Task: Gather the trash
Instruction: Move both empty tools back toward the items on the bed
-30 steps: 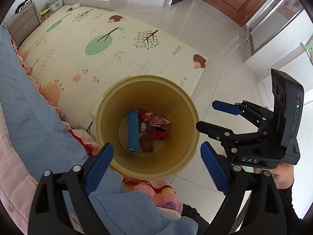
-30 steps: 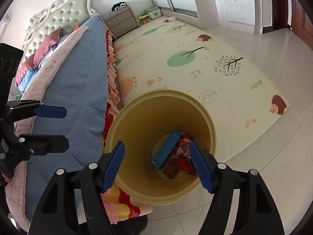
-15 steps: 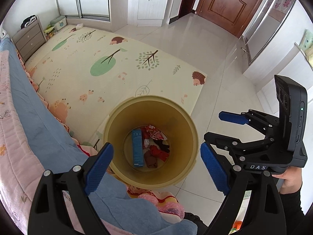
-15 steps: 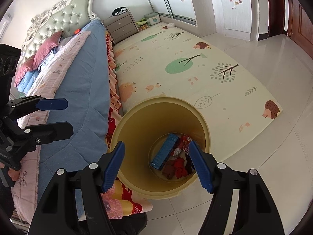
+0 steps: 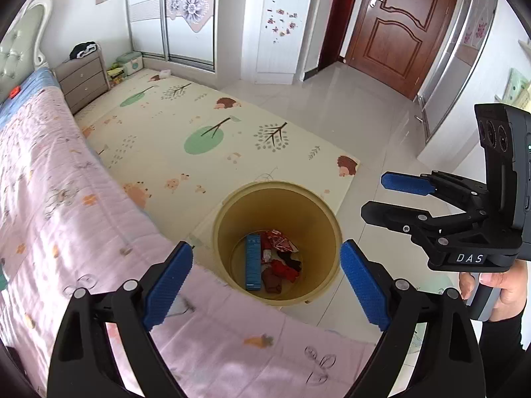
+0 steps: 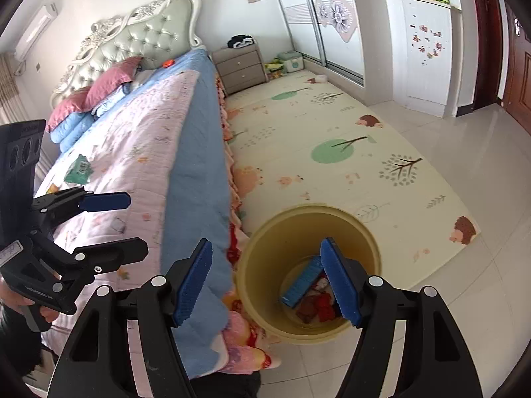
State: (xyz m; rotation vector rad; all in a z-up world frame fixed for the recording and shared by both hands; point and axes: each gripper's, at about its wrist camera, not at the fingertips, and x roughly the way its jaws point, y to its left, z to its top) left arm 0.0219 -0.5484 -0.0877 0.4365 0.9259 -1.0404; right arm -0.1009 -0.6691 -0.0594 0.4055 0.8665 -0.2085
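Note:
A yellow trash bin (image 5: 225,212) stands on the floor beside the bed; it also shows in the right wrist view (image 6: 265,258). Inside lie a blue box (image 5: 254,263), red wrappers (image 5: 282,265) and a brown piece. My left gripper (image 5: 265,285) is open and empty, high above the bed edge and bin. My right gripper (image 6: 267,280) is open and empty, above the bin's left rim; it shows in the left wrist view (image 5: 385,199) to the right of the bin. A green packet (image 6: 79,167) lies on the pink quilt.
The bed with pink quilt (image 5: 49,199) and blue blanket (image 6: 195,165) fills the left. A patterned play mat (image 5: 215,132) covers the floor beyond the bin. A grey nightstand (image 6: 240,66), white cabinet (image 5: 277,33) and brown door (image 5: 398,26) stand at the back.
Both grippers have risen and pulled back from the bin, which looks smaller and lower now. More of the bed and room has come into view. Both stay open.

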